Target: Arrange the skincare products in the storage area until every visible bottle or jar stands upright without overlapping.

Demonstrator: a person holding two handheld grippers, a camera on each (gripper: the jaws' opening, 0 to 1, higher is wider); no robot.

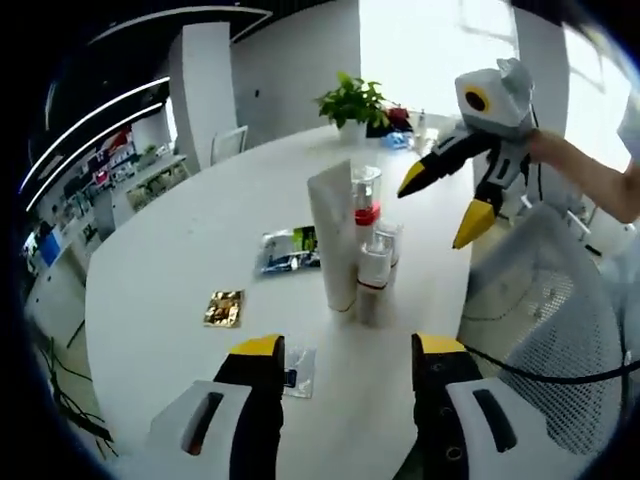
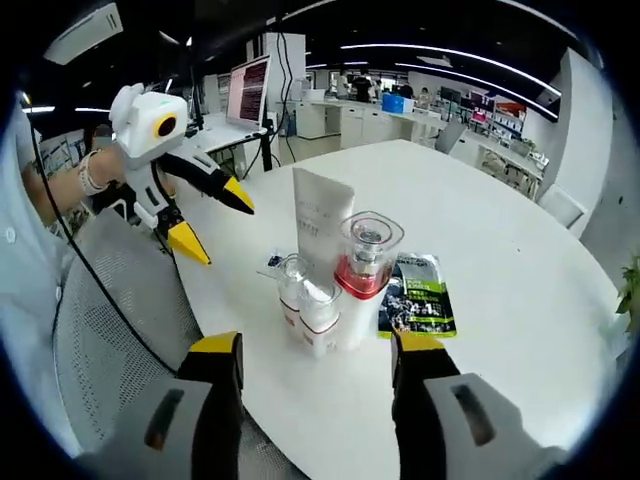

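Observation:
On the white round table (image 1: 170, 270) a tight cluster stands upright: a tall white tube (image 1: 333, 235), a clear-capped bottle with a red band (image 1: 366, 200) and two small white bottles (image 1: 373, 275). In the right gripper view the tube (image 2: 322, 225), the red-banded bottle (image 2: 366, 265) and the small bottles (image 2: 318, 315) stand just ahead of my right gripper (image 2: 318, 345), which is open and empty. My left gripper (image 1: 348, 346) is open a little short of the cluster. The right gripper (image 1: 442, 203) hovers open beside the cluster; the left gripper (image 2: 214, 219) hovers open over the table edge.
A dark green packet (image 1: 290, 250) (image 2: 415, 295), a gold sachet (image 1: 224, 308) and a small clear sachet (image 1: 298, 370) lie flat near the cluster. A mesh chair (image 1: 545, 320) (image 2: 110, 330) stands at the table's edge. A potted plant (image 1: 352, 103) sits at the far side.

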